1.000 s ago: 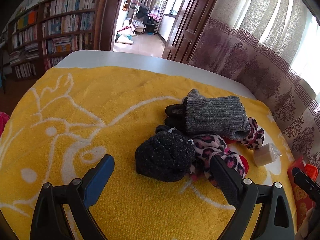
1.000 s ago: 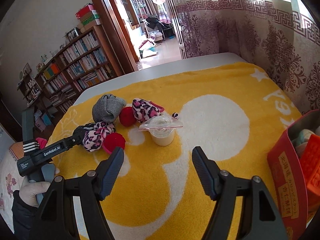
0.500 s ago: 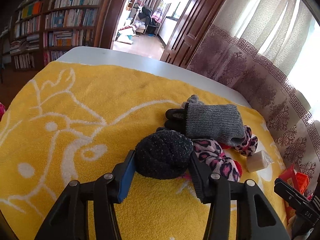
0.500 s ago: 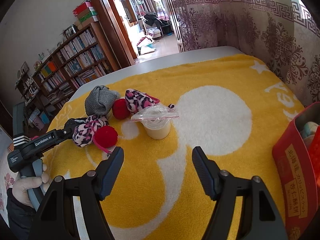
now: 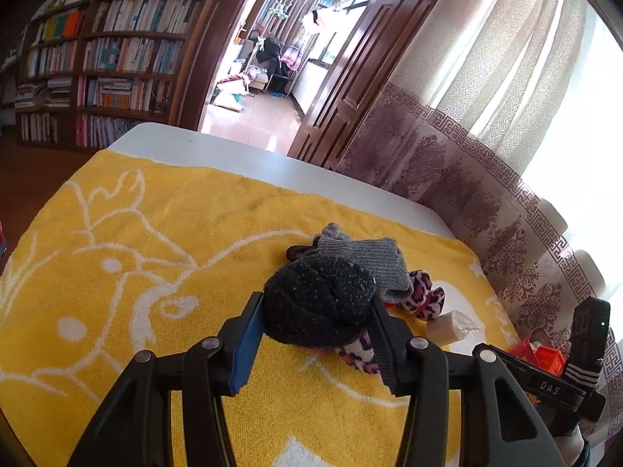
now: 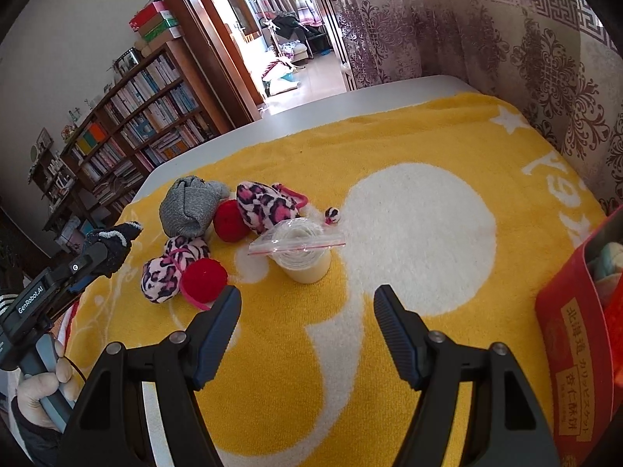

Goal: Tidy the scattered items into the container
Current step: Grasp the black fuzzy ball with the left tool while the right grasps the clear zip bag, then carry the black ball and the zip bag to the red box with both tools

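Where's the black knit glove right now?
Clamped in the left gripper: the black knit glove sits just in front of the grey glove in the left wrist view, at the pile's left edge.

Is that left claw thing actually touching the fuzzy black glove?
Touching. The left wrist view shows the left gripper with its jaws pressed against both sides of the black glove, no gap showing on either side.

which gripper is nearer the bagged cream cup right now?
Right. The right gripper is open and points at the bagged cream cup just ahead of its fingertips. The left gripper, shut on the black knit glove, sits beyond the leopard-print gloves.
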A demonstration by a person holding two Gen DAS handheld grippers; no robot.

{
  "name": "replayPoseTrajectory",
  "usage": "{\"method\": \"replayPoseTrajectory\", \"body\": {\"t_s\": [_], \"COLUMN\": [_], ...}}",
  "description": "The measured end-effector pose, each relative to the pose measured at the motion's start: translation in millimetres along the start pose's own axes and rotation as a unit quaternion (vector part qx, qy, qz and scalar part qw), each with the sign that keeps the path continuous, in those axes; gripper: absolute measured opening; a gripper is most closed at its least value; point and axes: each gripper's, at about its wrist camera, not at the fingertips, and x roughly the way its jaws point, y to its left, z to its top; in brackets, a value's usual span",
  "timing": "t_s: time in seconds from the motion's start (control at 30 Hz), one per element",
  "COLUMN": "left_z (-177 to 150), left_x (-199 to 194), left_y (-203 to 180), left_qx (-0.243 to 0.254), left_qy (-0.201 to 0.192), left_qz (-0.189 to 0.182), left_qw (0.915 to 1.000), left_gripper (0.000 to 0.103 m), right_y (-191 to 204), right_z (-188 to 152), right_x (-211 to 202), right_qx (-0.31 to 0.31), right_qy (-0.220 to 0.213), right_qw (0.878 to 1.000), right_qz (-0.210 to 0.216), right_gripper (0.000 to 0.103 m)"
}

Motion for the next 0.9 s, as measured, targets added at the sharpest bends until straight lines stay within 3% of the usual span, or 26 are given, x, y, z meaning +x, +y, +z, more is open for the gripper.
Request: {"method": "replayPoseTrajectory", "body": {"t_s": [0.3, 0.4, 0.9], "left_z": [-5, -6, -12], "left_x": [2, 4, 7], "left_y": [-8, -8, -23], "left_qx": [0.007, 0.006, 0.026], "left_qy": [0.007, 0.011, 0.020], "left_qz": [-0.010, -0.011, -0.019], "left_qw": [0.9999, 0.9999, 0.9993], "left_gripper": [0.053, 0.053, 0.053], "right_y": [6, 4, -7], "right_z": [23, 21, -1], "right_x": [40, 46, -26], "right_qx": [0.013, 0.011, 0.021], "right_qy": [0.028, 0.038, -0.020], "right_qw": [0.999, 0.999, 1.000], "right_qz": [-0.017, -0.017, 0.000], "right_gripper": [0.073, 0.048, 0.045]}}
